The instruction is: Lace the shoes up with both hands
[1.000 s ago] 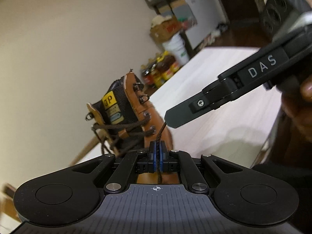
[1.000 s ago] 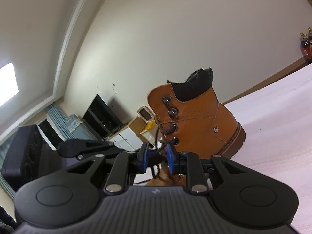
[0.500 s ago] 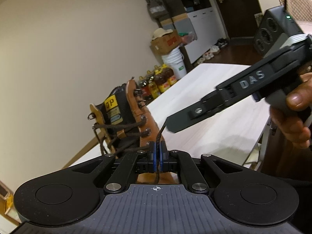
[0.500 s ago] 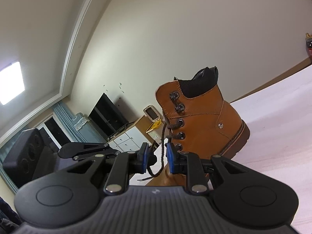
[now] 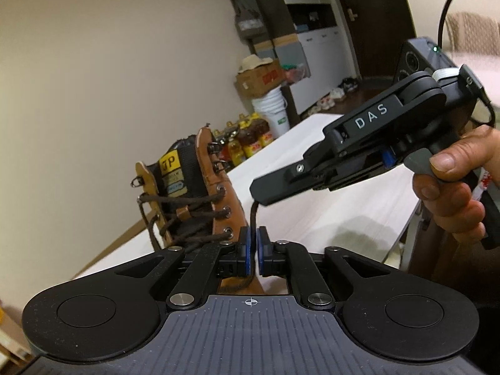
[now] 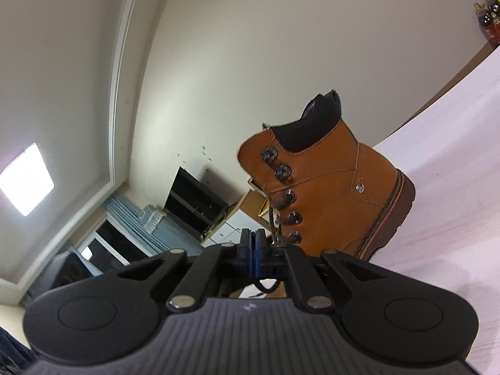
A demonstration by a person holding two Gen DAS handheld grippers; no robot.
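While the left gripper (image 5: 252, 251) eased open, the right gripper (image 6: 253, 251) pinched the brown lace (image 5: 253, 215) beside the boot (image 6: 331, 197).

A home — television (image 6: 193, 200), curtains (image 6: 137, 218), stocked bottles (image 5: 250, 143).

Left gripper (image 5: 252, 251) jaws just parted slightly; right gripper (image 6: 253, 250) just clamped shut.

Plain cream wall (image 5: 93, 78), white tabletop (image 5: 343, 206), cardboard box (image 5: 259, 78) above white bucket (image 5: 272, 112) at twelve o'clock, bottles (image 5: 247, 143) along the wall, dark door (image 5: 368, 22), square ceiling light (image 6: 26, 182) at nine o'clock, blue curtains (image 6: 137, 222)
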